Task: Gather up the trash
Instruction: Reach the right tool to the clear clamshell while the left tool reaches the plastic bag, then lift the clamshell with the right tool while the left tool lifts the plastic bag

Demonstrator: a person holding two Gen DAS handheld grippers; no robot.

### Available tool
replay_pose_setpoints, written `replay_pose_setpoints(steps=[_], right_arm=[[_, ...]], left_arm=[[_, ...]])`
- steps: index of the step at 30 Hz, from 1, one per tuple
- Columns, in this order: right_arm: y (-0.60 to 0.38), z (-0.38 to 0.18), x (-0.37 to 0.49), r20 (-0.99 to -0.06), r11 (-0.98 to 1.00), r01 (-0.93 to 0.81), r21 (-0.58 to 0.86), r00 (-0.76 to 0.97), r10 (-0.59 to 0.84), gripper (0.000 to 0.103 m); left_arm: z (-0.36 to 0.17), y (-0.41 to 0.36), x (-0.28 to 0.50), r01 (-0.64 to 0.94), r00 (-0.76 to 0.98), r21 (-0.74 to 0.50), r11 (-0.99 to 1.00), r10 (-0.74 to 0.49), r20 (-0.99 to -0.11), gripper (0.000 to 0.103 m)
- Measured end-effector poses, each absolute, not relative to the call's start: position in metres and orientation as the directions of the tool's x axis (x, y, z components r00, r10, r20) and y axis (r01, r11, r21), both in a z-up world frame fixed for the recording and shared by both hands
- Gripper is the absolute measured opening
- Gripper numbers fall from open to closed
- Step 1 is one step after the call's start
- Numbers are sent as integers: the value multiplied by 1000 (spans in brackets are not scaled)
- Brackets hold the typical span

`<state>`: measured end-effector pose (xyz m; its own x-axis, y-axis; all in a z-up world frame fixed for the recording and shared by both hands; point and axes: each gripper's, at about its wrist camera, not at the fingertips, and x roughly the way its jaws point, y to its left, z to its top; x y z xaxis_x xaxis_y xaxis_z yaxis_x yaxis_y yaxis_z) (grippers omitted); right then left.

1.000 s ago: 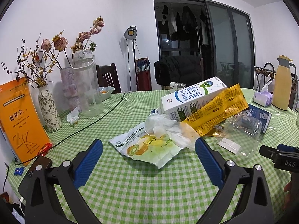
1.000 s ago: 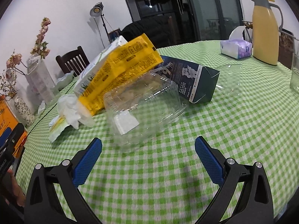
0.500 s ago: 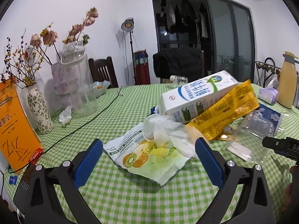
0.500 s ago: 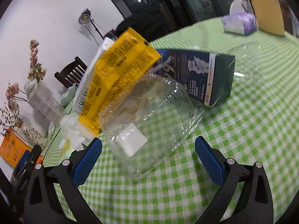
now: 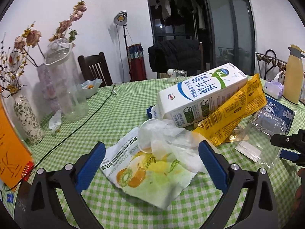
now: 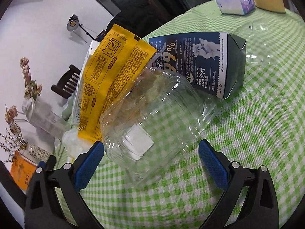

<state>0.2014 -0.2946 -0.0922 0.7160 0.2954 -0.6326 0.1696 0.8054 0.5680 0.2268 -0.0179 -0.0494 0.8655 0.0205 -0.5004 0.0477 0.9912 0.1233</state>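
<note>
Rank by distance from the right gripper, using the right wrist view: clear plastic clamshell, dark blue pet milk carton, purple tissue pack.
From the right gripper, nearest first:
1. Clear plastic clamshell: directly ahead, its near end between the open fingers.
2. Dark blue pet milk carton: behind the clamshell, lying on its side, ahead and slightly right.
3. Purple tissue pack: far right, toward the far table edge.

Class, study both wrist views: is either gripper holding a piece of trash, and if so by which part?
Nothing is held. The left gripper stands open around the fruit wrapper, and the right gripper is open before the clear plastic container.
</note>
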Motion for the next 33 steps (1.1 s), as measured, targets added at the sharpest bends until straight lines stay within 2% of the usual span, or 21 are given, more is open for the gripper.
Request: replay_pose_setpoints(steps=[6,9,17,18,21,27,28,30,33], right_arm=[[-306,-97,205,-583,712,200,673,736,344,95],[-314,-96,207,-563,666,224,712,748,351,95],[-298,-92,216,-629,767,246,593,736,251,95],[-297,-91,218,-626,768,237,594,736,257,87],[-301,-97,218,-592,735,187,652,730,340,76],[-297,-90,209,-564,747,120,654,735,376,66],[-295,-87,205,-561,757,110,644,740,370,65],[-291,-83,200,-556,773,92,628,748,362,62],[-286,-73,194,-551,814,64,577,767,330,59]], left_arm=[[-50,-13,257,55,834,81,995,-2,-552,88],[-51,-8,275,53,815,45,998,-17,-579,88],[-62,-9,310,86,753,-26,996,-82,-653,84],[-64,-9,312,96,744,-34,995,-94,-662,81],[-71,-10,318,105,712,-48,993,-109,-693,71],[-70,-8,310,118,709,-72,990,-135,-692,23],[-66,-6,308,121,713,-85,989,-146,-686,18],[-57,-3,301,131,724,-101,986,-164,-670,11],[-38,-1,290,136,758,-100,986,-169,-630,8]])
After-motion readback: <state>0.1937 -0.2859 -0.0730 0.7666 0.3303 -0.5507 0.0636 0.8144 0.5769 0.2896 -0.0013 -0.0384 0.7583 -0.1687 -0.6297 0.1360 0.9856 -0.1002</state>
